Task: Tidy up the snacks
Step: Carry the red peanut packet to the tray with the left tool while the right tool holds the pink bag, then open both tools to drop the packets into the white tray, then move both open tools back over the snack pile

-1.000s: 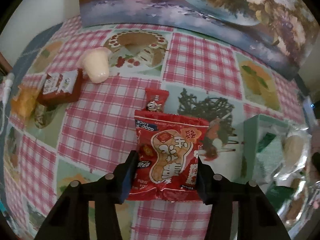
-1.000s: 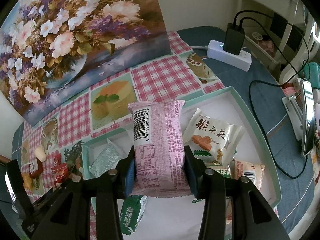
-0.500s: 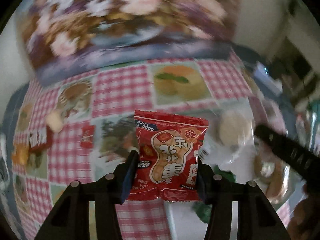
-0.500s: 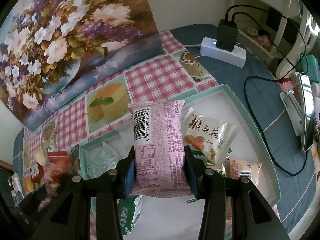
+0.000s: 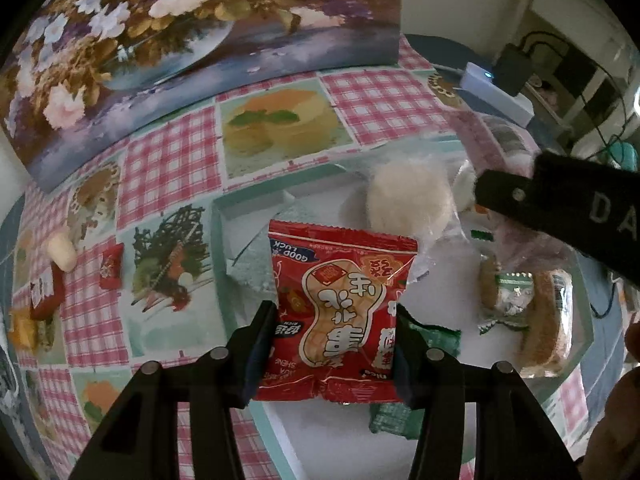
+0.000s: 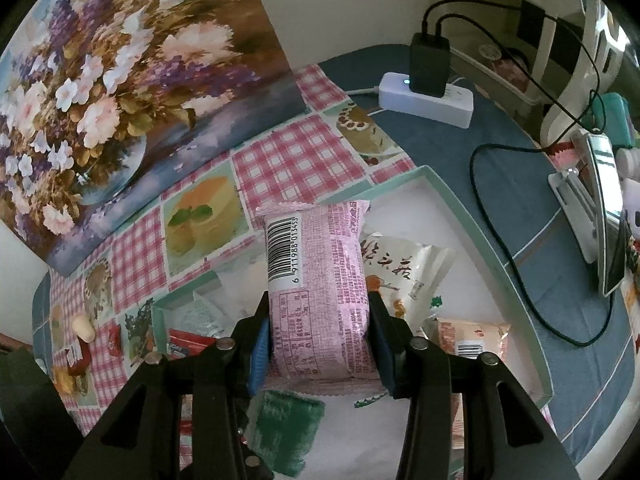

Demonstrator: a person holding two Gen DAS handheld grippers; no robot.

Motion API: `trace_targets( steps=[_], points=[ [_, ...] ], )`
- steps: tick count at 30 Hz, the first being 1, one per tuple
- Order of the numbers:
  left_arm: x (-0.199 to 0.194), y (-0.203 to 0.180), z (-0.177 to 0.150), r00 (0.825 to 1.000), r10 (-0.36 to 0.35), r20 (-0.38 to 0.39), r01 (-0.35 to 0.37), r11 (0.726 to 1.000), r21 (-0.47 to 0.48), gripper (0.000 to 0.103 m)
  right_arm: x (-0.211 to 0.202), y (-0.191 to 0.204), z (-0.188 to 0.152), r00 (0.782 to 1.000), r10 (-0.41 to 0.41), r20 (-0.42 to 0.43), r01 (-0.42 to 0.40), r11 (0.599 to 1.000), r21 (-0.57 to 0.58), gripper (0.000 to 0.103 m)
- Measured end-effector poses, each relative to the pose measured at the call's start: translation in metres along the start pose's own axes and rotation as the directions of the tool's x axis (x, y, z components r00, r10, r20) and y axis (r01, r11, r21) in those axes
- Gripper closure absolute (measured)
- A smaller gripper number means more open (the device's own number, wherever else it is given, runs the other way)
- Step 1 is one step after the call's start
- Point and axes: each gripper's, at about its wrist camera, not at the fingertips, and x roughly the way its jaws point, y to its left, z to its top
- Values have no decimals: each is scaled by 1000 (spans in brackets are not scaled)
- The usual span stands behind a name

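- Left wrist view: my left gripper (image 5: 334, 354) has its two fingers pressed against the sides of a red peanut snack packet (image 5: 338, 312), open only as wide as the packet. The packet stands up from the fingers toward 12 o'clock, print upside down to me.
- The packet hangs over the near-left corner of the mint-green tray (image 5: 219, 236), whose white floor shows behind it.
- In the tray, at 1 o'clock from the packet, lies a round white cake in clear wrap (image 5: 408, 202). At 3 o'clock lie a brown pastry in clear wrap (image 5: 546, 320) and a green-and-white packet (image 5: 508, 300). A dark green packet (image 5: 434, 338) pokes out just behind my right-hand finger.
- The other tool crosses in from 2 o'clock as a black bar; its tips are blurred here.
- On the checked tablecloth (image 5: 168, 164), at 9 o'clock, sit a small red candy (image 5: 111, 266) and a cream-coloured jelly cup (image 5: 62, 254).
- Right wrist view: my right gripper (image 6: 320, 346) is clamped on a pink snack packet (image 6: 318, 280), barcode facing me, the fingers spread only to its width.
- The pink packet is held above the tray (image 6: 476, 224) interior. A white packet with black script (image 6: 404, 276) lies at 2 o'clock of it, an orange-and-white packet (image 6: 470, 340) at 4 o'clock, a green packet (image 6: 286, 424) at 6 o'clock.
- At 1 o'clock, well apart, a white power strip (image 6: 426, 100) carries a black charger (image 6: 429, 64).
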Motion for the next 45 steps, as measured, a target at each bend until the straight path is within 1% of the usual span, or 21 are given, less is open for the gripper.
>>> trace_targets(
  steps=[4, 6, 7, 13, 16, 18, 19, 20, 21, 22, 23, 25, 27, 28, 29, 30, 34, 37, 39, 42, 45],
  points=[
    [-5, 8, -3, 1000, -15, -6, 14, 999, -49, 45, 1, 0, 0, 1000, 1, -12, -1, 1000, 0, 56],
    [-7, 11, -2, 1000, -21, -5, 20, 998, -64, 30, 2, 1, 1, 1000, 3, -22, -3, 1000, -4, 56],
    [-9, 13, -2, 1000, -22, 1, 22, 997, -70, 19, 1, 1, 1, 1000, 4, -26, -4, 1000, -6, 56],
    [-28, 20, 3, 998, -39, 50, 44, 994, -99, 18, -12, -2, 4, 1000, 0, -1, 0, 1000, -17, 56],
    [-39, 29, 5, 996, -40, 81, 51, 990, -134, 17, -18, -2, 5, 1000, -10, 12, 11, 999, -32, 56],
    [-44, 38, 5, 995, -23, 98, 39, 986, -165, 11, -19, -1, 5, 1000, -15, 8, 15, 999, -40, 56],
    [-47, 44, 5, 994, -6, 107, 26, 983, -184, 3, -18, -1, 5, 1000, -14, 0, 14, 999, -38, 56],
    [-48, 49, 5, 993, 9, 116, 15, 980, -201, 0, -18, -3, 5, 1000, -11, -4, 11, 999, -31, 54],
    [-50, 55, 5, 992, 19, 125, 9, 976, -219, 0, -18, -4, 5, 1000, -8, -5, 8, 1000, -23, 52],
    [-52, 62, 4, 991, 24, 132, 9, 970, -243, 0, -18, -5, 5, 1000, -8, -5, 7, 1000, -19, 47],
    [-52, 69, 4, 990, 25, 136, 12, 964, -264, 0, -19, -6, 6, 1000, -9, -3, 9, 1000, -17, 46],
    [-53, 84, 2, 988, 36, 148, 12, 948, -317, 0, -20, -6, 5, 1000, -11, -1, 11, 1000, -17, 45],
    [-53, 101, -1, 987, 59, 149, 1, 929, -371, 0, -21, -5, 5, 1000, -8, 1, 8, 1000, -18, 41],
    [-53, 107, -2, 987, 68, 147, -6, 921, -389, 0, -20, -4, 5, 1000, -6, 1, 6, 1000, -17, 33],
    [-52, 116, -4, 987, 79, 143, -14, 912, -409, 0, -19, -3, 5, 1000, -4, 0, 4, 1000, -14, 21],
    [-51, 125, -6, 986, 92, 136, -25, 902, -431, 0, -18, -3, 4, 1000, -3, -1, 3, 1000, -13, 16],
    [-48, 168, -19, 984, 130, 119, -49, 852, -521, 0, -9, 8, 1, 1000, 9, -23, -10, 999, -37, 15],
    [-46, 195, -30, 982, 158, 99, -74, 820, -568, 0, -4, 21, -2, 999, 31, -36, -33, 997, -64, 14],
    [-46, 215, -40, 980, 183, 82, -97, 789, -607, 0, -3, 32, -7, 998, 43, -40, -47, 995, -94, 11],
    [-47, 242, -54, 973, 221, 59, -131, 750, -649, 0, -3, 47, -12, 998, 50, -37, -54, 990, -129, 9],
    [-54, 266, -67, 963, 267, 46, -163, 707, -688, 0, -3, 66, -19, 997, 65, -31, -69, 984, -165, 9]
  ],
)
